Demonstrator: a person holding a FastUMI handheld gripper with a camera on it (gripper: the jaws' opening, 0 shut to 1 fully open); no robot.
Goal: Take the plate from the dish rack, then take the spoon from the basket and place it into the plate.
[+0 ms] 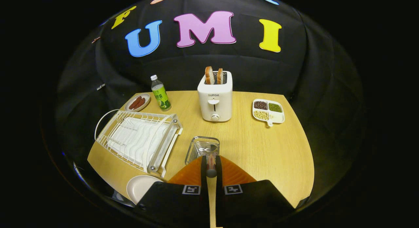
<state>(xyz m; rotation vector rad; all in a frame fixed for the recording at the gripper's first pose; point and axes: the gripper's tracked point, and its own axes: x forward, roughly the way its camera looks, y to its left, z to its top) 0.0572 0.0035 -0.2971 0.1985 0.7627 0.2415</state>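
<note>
- The gripper (211, 166) has its jaws drawn close together, clamped on the handle of the spoon (211, 156), which stands between them.
- The spoon's bowl points forward over the near end of the wire basket (202, 149), just ahead of the jaws; whether it touches the basket cannot be told.
- The plate (139, 187), pale and round, lies flat on the wooden counter (262, 146) at its near edge, to the left of the jaws and just in front of the dish rack's near corner.
- The dish rack (137, 139), white wire with a pale tray beneath, sits left of the basket and holds no plate in its slots.
- Beyond the basket stands a white toaster (215, 100) with two slices of toast (213, 76) upright in its slots.
- Left of the toaster is a bottle (160, 93) with a white cap and green label, upright, and beside that a small dish of sausages (137, 102).
- Right of the toaster, well apart from it, a divided white tray (268, 112) holds dark, green and pale beans in separate compartments, with one compartment showing white.
</note>
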